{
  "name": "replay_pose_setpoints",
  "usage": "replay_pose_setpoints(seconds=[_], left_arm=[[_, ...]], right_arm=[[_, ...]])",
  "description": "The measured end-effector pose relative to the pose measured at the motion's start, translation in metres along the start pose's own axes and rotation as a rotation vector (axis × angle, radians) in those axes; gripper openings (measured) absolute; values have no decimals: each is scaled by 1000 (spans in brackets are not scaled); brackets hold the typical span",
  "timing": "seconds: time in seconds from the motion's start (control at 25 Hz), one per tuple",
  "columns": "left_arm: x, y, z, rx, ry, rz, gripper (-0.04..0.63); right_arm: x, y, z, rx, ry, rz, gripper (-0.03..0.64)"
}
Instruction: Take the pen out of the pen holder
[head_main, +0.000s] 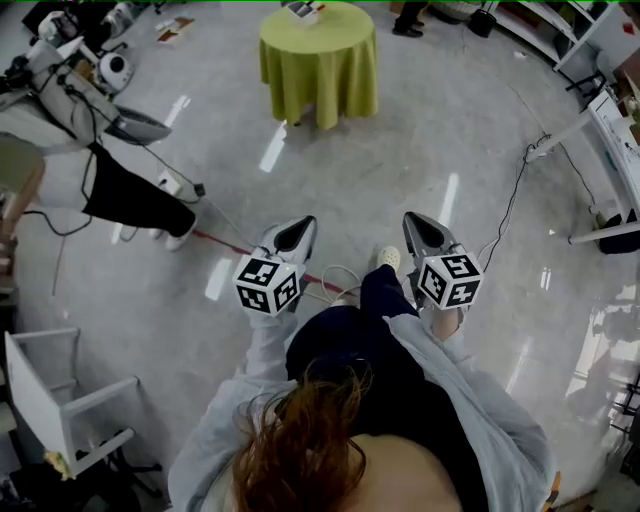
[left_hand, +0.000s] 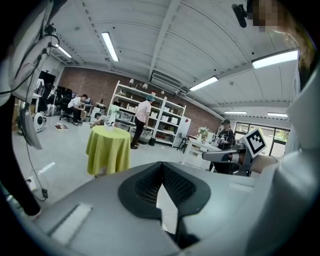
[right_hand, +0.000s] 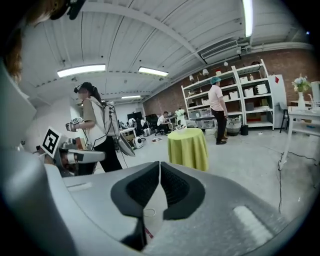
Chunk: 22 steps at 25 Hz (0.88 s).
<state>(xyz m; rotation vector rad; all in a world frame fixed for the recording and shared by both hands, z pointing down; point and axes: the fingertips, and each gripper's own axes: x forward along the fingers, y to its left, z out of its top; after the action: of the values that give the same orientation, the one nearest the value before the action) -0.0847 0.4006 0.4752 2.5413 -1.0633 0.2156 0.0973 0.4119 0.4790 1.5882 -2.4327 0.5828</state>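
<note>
Left gripper and right gripper both clenched, empty; pen holder on green table, far off at 12 o'clock

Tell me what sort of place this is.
Probably an open lab or workshop hall: white storage shelving along a brick wall, a polished floor with a loose cable, and a lone round table draped in yellow-green cloth.
</note>
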Motion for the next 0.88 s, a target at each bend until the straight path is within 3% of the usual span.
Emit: replay_pose_setpoints(seconds=[0.2,0.36,0.88], left_arm=[[-3,3,-4,-14,-3,7,17],[-1,8,-6,-27,-9,28,17],[56,46,35,-21,-47,102,17]], right_arm=[[0,1,17,61,-66,19,245],[4,-4,28,64,-95,21,324],[70,-42,75,-21,-89,78,330]])
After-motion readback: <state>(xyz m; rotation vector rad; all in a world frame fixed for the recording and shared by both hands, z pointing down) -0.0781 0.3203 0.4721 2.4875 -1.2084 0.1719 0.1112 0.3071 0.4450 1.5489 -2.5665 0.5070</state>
